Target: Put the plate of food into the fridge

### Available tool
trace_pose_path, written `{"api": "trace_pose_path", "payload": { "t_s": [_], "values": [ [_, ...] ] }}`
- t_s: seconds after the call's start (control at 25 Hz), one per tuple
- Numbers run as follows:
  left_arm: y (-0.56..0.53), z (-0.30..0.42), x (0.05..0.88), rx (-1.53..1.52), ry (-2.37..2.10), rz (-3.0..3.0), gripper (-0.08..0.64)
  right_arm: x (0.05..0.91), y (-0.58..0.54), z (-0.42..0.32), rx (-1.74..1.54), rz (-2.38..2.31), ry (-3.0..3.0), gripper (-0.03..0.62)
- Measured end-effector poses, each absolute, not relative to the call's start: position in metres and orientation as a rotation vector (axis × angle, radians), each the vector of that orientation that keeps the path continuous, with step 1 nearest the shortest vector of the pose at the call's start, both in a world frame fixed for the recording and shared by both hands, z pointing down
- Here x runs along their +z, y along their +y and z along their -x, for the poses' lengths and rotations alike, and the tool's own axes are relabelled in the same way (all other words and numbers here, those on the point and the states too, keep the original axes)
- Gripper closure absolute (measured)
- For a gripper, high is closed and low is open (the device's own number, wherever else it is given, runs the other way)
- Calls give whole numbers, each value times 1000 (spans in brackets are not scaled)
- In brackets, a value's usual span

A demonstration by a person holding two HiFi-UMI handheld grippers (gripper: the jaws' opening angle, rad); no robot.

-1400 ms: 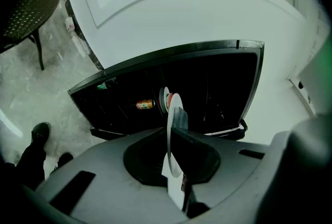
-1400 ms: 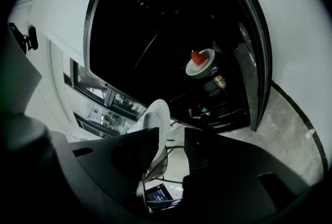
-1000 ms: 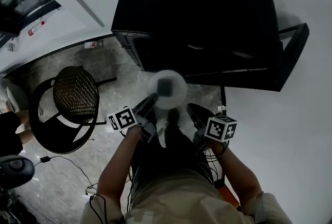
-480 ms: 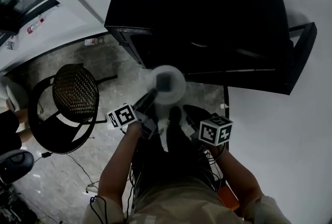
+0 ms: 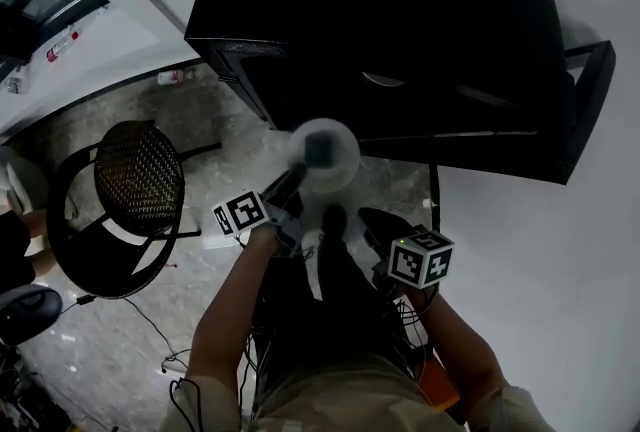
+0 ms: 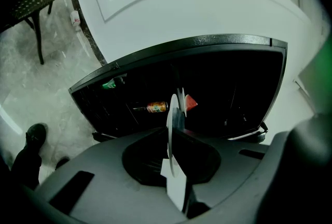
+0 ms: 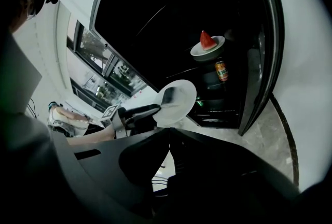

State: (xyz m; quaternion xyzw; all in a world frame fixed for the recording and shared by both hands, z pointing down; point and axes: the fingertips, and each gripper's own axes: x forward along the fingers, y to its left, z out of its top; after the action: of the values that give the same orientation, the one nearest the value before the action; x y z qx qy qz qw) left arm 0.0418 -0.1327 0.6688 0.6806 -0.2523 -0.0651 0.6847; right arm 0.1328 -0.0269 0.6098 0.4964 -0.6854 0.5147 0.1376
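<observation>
A white plate (image 5: 322, 155) with a dark piece of food on it hangs above the floor in front of the open black fridge (image 5: 400, 30). My left gripper (image 5: 297, 178) is shut on its near rim. In the left gripper view the plate (image 6: 169, 132) stands edge-on, clamped between the jaws. My right gripper (image 5: 375, 225) is lower and to the right, shut and empty. Its own view shows the plate (image 7: 176, 102) and the left gripper (image 7: 140, 112) to the left. Inside the fridge sit a plate of watermelon (image 7: 207, 44) and a can (image 7: 221, 70).
The fridge door (image 5: 572, 110) stands open at the right, beside a white wall. A black mesh chair (image 5: 140, 182) stands on the grey stone floor at the left. A small bottle (image 5: 172, 77) lies by the wall. My shoes (image 5: 333, 220) are below the plate.
The fridge has drawn nearer and fills more of the view. The plate stays in the left gripper. The right gripper's cube has shifted slightly down and left.
</observation>
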Motion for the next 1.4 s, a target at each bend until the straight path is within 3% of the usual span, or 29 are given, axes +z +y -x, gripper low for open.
{"api": "trace_pose_path", "payload": {
  "t_s": [1.4],
  "values": [
    [-184,-60,802,-277,-663,-1444,545,682,-31,-115,1464,-1202,-2048,571]
  ]
}}
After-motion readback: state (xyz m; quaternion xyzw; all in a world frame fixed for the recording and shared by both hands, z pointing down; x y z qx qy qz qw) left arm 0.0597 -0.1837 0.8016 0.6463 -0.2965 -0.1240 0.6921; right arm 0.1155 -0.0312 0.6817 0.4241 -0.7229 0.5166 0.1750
